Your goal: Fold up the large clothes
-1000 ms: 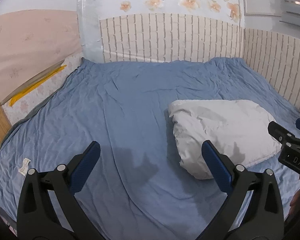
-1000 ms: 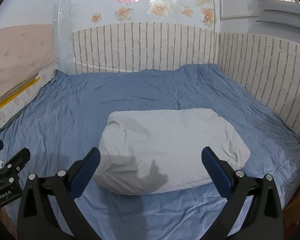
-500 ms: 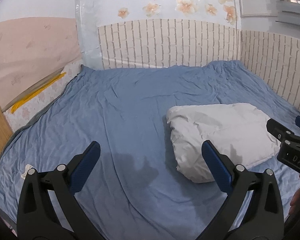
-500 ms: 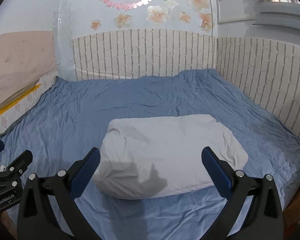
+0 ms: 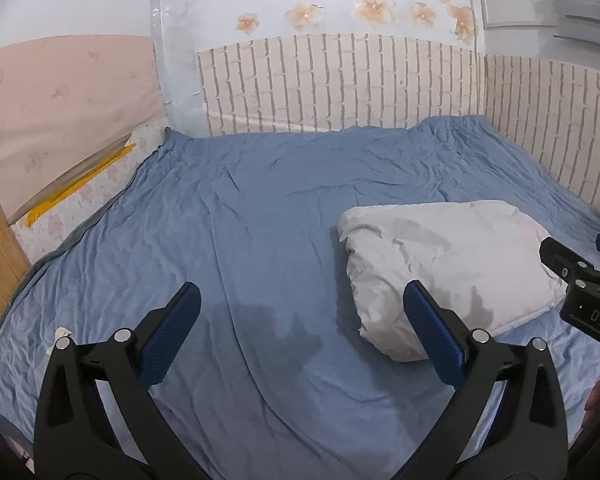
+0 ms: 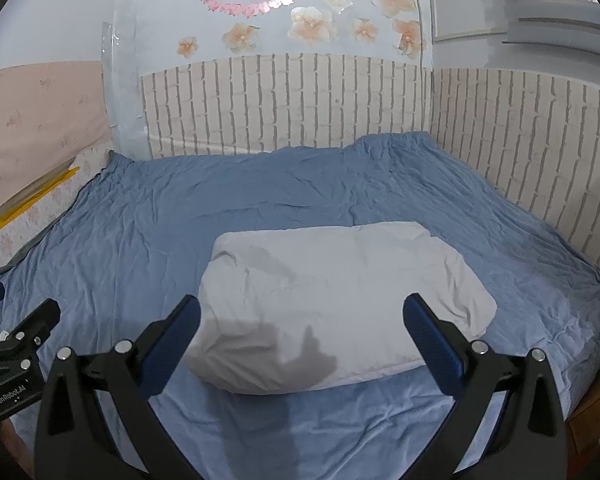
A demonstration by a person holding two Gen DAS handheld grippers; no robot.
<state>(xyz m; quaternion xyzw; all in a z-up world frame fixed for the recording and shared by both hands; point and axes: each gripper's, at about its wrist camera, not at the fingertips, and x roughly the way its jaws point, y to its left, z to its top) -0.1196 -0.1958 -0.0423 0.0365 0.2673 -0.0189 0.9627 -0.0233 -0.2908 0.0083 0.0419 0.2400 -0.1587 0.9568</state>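
Ahead of the left gripper, jaws spread wide and empty above the blue bedsheet, the folded white garment lies to its right. From the right wrist, the right gripper, likewise released, hovers over that garment's near edge.

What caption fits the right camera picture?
Open right gripper above a folded white garment on a blue bed.

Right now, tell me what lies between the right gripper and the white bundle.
Nothing but blue sheet; right gripper hangs open near the white bundle, right wrist view.
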